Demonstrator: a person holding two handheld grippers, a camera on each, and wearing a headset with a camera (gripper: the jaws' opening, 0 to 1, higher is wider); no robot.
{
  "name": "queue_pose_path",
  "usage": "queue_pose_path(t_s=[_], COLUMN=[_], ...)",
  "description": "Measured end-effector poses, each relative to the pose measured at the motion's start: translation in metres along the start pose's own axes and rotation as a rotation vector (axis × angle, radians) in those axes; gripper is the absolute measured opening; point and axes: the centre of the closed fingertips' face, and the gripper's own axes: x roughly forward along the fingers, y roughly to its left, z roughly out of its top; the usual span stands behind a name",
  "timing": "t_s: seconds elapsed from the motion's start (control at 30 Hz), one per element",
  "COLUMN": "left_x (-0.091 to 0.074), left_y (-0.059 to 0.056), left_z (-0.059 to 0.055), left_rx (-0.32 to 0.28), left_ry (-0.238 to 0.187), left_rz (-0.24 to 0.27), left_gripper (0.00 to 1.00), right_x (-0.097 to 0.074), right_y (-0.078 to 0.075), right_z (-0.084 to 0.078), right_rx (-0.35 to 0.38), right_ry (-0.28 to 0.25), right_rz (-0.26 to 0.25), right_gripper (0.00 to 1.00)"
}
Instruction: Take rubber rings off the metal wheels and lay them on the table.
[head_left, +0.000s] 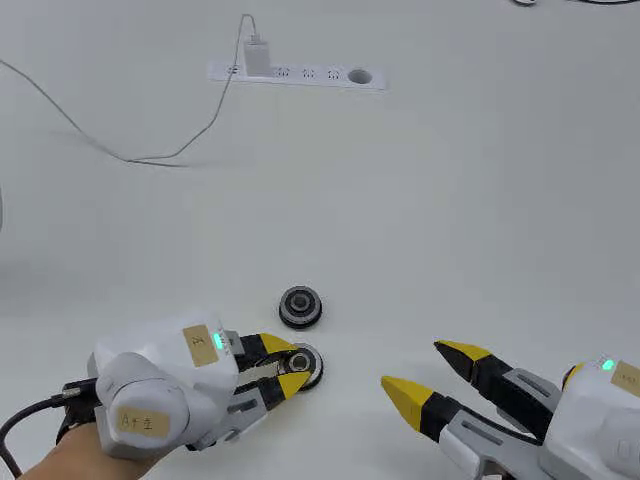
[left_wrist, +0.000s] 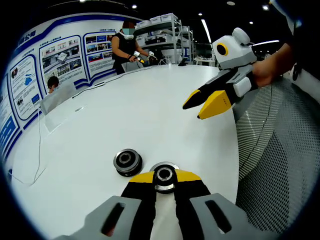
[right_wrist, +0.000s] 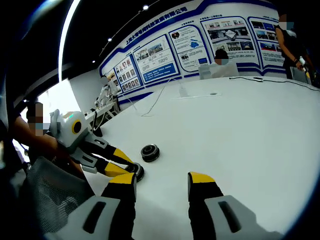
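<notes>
1. The loose wheel (head_left: 300, 306) lies flat on the white table (head_left: 480, 220), dark round its outside, touched by neither gripper.
2. The held wheel (left_wrist: 165, 176) sits just beside the loose wheel, on the side nearer the person, and rests on the table; the left gripper (head_left: 290, 365) pinches it, one yellow tip pressed against each side.
3. The right gripper (head_left: 418, 366) hangs well apart from the loose wheel, to its right and nearer the person; its jaws are spread wide with nothing between them.
4. In the left gripper view the right gripper points in from beyond the loose wheel, above the tabletop.
5. A power strip (head_left: 300, 73) lies far beyond the loose wheel; a white cable (head_left: 150, 158) trails from it to the left.
</notes>
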Motion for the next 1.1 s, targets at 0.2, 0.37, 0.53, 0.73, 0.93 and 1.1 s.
queue_pose_path(t_s=[0.2, 0.37, 0.53, 0.73, 0.93, 1.1], left_x=[0.0, 0.0, 0.0, 0.0, -0.001, -0.001], left_y=[0.0, -0.001, -0.001, -0.001, -0.001, -0.001], left_z=[0.0, -0.001, -0.001, -0.001, 0.0, 0.0], left_rx=[0.008, 0.029, 0.046, 0.07, 0.101, 0.11], left_ry=[0.003, 0.008, 0.011, 0.008, 0.001, -0.002], left_rz=[-0.006, -0.022, -0.036, -0.049, -0.068, -0.08], left_gripper=[0.13, 0.13, 0.13, 0.13, 0.13, 0.13], right_x=[0.014, 0.023, 0.029, 0.038, 0.044, 0.047], right_y=[0.018, 0.029, 0.032, 0.038, 0.045, 0.049], right_z=[0.002, -0.003, -0.004, -0.006, -0.011, -0.013], right_rx=[0.063, 0.207, 0.311, 0.395, 0.43, 0.479], right_ry=[0.001, 0.02, 0.018, 0.028, 0.055, 0.07], right_rz=[0.051, 0.076, 0.087, 0.101, 0.112, 0.117], right_gripper=[0.39, 0.37, 0.36, 0.38, 0.4, 0.41])
